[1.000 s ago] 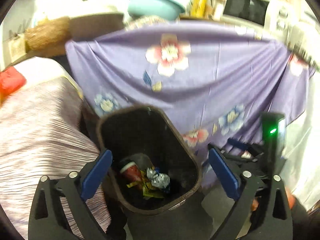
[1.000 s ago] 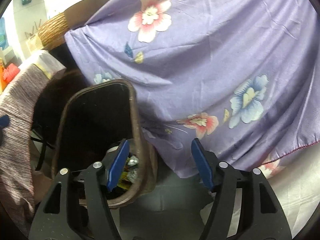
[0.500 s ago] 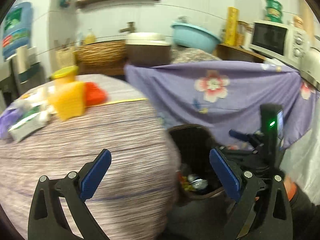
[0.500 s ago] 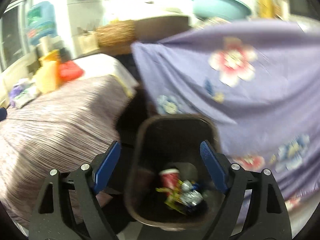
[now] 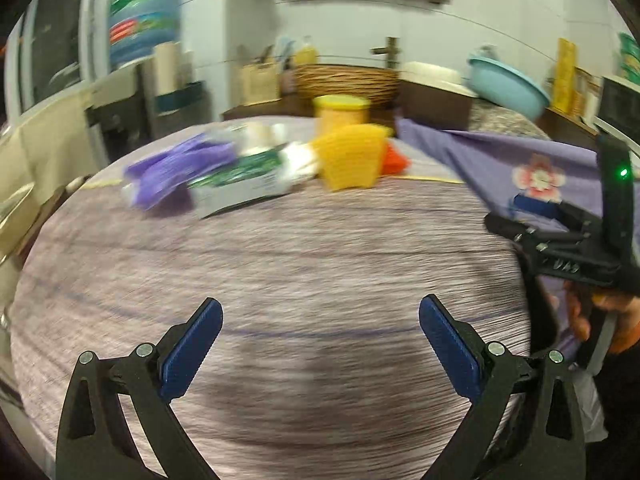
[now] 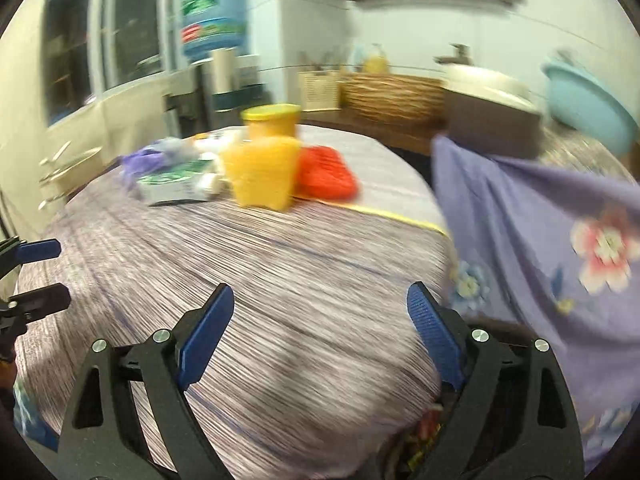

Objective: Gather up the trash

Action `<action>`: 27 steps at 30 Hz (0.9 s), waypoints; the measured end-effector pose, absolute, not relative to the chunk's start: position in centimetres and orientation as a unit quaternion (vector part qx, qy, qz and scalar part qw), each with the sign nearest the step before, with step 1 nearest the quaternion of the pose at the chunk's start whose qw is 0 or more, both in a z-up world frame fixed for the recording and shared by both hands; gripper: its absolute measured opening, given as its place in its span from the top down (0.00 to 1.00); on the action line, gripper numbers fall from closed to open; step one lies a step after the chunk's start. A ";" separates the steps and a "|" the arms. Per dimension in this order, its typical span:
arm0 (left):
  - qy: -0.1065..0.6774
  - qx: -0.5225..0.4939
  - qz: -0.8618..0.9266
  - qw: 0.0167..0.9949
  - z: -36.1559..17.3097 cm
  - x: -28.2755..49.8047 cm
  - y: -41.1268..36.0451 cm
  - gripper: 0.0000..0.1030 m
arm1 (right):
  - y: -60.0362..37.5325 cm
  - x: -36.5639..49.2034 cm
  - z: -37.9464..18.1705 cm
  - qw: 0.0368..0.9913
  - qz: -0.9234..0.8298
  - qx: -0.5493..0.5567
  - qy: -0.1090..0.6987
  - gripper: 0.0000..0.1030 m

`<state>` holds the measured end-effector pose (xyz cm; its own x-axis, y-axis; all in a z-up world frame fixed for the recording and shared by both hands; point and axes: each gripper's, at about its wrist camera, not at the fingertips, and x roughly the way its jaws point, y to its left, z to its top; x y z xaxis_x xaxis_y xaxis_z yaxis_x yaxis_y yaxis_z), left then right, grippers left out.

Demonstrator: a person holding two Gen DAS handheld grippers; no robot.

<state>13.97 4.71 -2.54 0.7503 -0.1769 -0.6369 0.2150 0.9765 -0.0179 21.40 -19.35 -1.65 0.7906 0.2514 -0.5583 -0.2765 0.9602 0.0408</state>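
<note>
Both pairs of blue-padded tongs hang over a round table draped in a grey-and-lilac striped cloth (image 5: 304,264), each pointing down and across it toward a cluster of clutter at the far side. The left tongs (image 5: 320,344) stand wide apart with nothing between the pads; the right tongs (image 6: 320,332) are opening, likewise empty. Straight ahead of both, well apart from the pads, lies the likely trash: a flat green-and-white printed wrapper (image 5: 240,178), its long axis apparently running across the left tongs' line of sight, with a crumpled purple plastic bag (image 5: 176,172) touching it on its left. Just to the right of the wrapper stand a yellow woven-look plastic basket (image 6: 260,172), a yellow lidded tub (image 6: 271,120) behind it and a flat red ribbed piece (image 6: 326,172) beside it. From the left tongs the wrapper sits ahead and slightly left; from the right tongs it is farther to the left, so the left hand looks better placed for it. Motion blur leaves finer detail unreadable. At the lower edge of the right view, beneath the table's rim, a glimpse of coloured litter (image 6: 424,432) shows.
</note>
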 end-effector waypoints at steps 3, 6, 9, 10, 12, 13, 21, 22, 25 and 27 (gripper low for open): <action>0.345 0.019 -0.080 0.935 -2.8 14.3 7.7 0.05 | -17.2 22.6 -1.1 0.944 0.157 -0.037 0.289 0.15; 0.346 0.016 -0.065 0.936 -2.8 14.2 9.7 0.05 | -15.5 24.6 -0.5 0.941 0.166 -0.042 0.293 0.15; 0.346 0.017 -0.057 0.936 -2.8 14.1 11.3 0.05 | -14.2 27.1 -0.2 0.937 0.173 -0.042 0.301 0.15; 0.346 0.018 -0.056 0.936 -2.8 14.1 11.6 0.05 | -13.8 28.2 -0.2 0.936 0.174 -0.043 0.303 0.15; 0.347 0.018 -0.055 0.936 -2.7 14.0 12.2 0.05 | -13.4 30.2 0.0 0.936 0.172 -0.043 0.303 0.15; 0.347 0.017 -0.057 0.936 -2.7 14.0 12.3 0.05 | -13.2 31.0 0.0 0.936 0.174 -0.041 0.304 0.15; 0.347 0.025 -0.086 0.934 -2.1 14.9 12.8 0.05 | -12.1 37.7 -0.6 0.928 0.167 -0.055 0.328 0.25; 0.348 0.027 -0.088 0.933 -2.1 15.1 12.7 0.05 | -12.0 38.1 -0.8 0.927 0.168 -0.057 0.331 0.26; 0.351 0.031 -0.093 0.931 -2.1 15.7 12.5 0.05 | -11.8 39.0 -1.2 0.925 0.171 -0.062 0.334 0.38; 0.352 0.029 -0.102 0.930 -2.0 16.1 12.3 0.05 | -11.8 38.9 -1.3 0.922 0.185 -0.062 0.334 0.50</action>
